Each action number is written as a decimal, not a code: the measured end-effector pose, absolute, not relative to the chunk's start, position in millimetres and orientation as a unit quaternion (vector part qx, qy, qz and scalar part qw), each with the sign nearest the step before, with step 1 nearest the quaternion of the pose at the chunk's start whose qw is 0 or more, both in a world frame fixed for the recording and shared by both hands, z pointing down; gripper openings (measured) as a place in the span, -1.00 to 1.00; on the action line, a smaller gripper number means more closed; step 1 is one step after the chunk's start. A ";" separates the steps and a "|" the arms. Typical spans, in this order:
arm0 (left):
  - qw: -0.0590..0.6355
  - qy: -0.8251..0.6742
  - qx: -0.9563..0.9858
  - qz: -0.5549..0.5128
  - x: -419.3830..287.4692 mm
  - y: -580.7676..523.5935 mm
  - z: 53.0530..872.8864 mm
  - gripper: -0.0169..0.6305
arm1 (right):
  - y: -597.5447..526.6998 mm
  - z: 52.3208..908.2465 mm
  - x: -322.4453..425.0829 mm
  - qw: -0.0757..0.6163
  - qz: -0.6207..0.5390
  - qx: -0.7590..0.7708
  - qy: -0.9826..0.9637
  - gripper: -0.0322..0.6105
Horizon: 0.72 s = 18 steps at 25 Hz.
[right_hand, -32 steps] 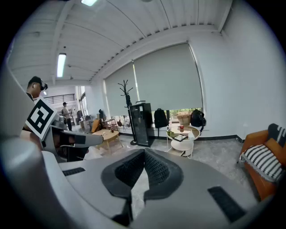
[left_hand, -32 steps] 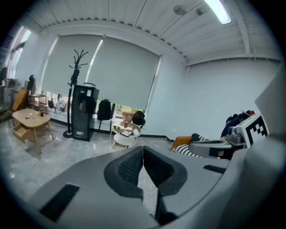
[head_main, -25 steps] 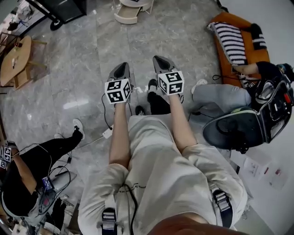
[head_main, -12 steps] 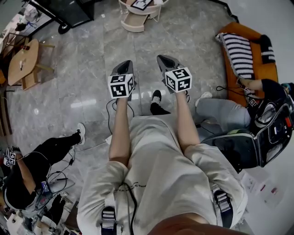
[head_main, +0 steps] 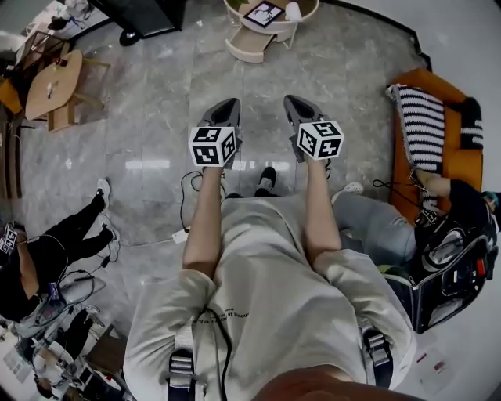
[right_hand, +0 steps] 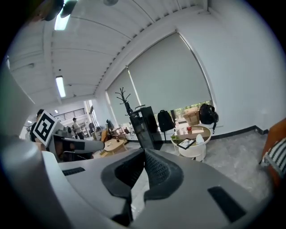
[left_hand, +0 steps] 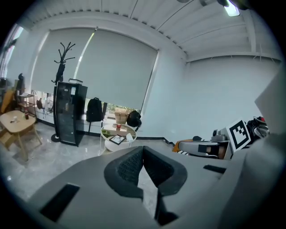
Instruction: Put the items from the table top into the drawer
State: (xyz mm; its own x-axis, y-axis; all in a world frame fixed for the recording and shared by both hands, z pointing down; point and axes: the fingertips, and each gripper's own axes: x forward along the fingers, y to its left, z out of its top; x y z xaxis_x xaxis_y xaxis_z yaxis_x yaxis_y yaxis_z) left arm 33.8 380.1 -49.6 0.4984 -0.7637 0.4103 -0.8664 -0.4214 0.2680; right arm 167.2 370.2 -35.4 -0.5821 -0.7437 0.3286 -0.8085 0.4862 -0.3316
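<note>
Facing a round table (head_main: 307, 17) across the floor, the person holds both tools out ahead. The left gripper (head_main: 228, 105) and right gripper (head_main: 293, 103) are clenched on nothing. The items (head_main: 264, 12) lie on that table, well apart from both.

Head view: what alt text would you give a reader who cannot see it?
Seen from above, a person's arms reach forward holding the left gripper and right gripper, both shut and empty, over a grey marble floor. A round white table stands ahead; an orange sofa sits at right.
</note>
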 end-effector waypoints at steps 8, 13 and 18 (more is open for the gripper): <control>0.250 -0.501 0.823 0.099 35.9 365.5 -27.1 -0.88 | 356.0 -17.8 159.4 0.022 0.288 0.407 -0.866 -0.79; 0.257 -0.516 0.812 0.089 30.4 342.0 -16.6 -0.88 | 343.2 -2.9 155.9 0.057 0.281 0.404 -0.868 -0.79; 0.251 -0.514 0.817 0.073 26.7 293.7 -17.2 -0.88 | 303.7 -5.5 155.1 0.061 0.259 0.412 -0.871 -0.79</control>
